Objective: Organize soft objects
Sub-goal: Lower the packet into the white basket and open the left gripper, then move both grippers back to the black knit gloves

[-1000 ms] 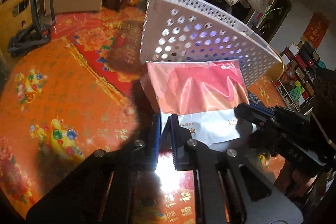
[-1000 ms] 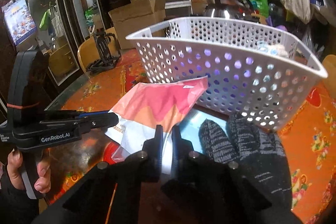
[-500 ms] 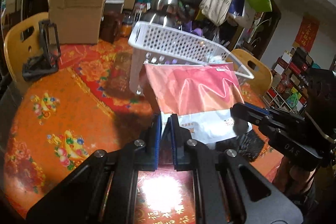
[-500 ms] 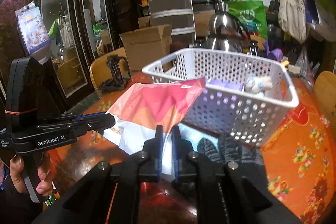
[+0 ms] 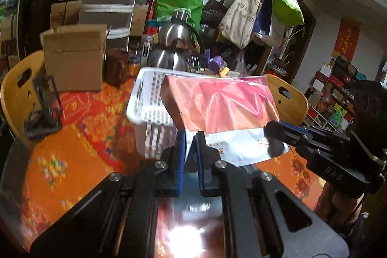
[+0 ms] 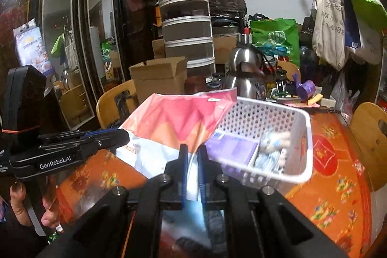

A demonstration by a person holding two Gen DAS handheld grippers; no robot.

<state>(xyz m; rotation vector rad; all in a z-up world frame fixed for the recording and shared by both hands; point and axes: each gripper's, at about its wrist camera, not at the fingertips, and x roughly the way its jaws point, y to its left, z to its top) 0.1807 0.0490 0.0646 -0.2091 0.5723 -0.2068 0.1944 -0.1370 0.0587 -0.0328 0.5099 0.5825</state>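
Both grippers, left (image 5: 191, 137) and right (image 6: 192, 151), pinch the near edge of a limp, glossy packet (image 5: 222, 108) held above the basket (image 6: 300, 137). Light, slippery; corner grips suit it.

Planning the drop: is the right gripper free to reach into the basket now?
Probably not: the right gripper is shut on the packet, though the basket beside it is open-topped.

Dim, warm indoor lighting. Hot white glare on glossy worktop (image 5: 186, 238) at bottom centre of left view. Motion blur on white basket (image 6: 290, 137) and tablecloth pattern. Heavy fisheye bending, black vignette at corners. Sheen across pink packet (image 5: 225, 105).
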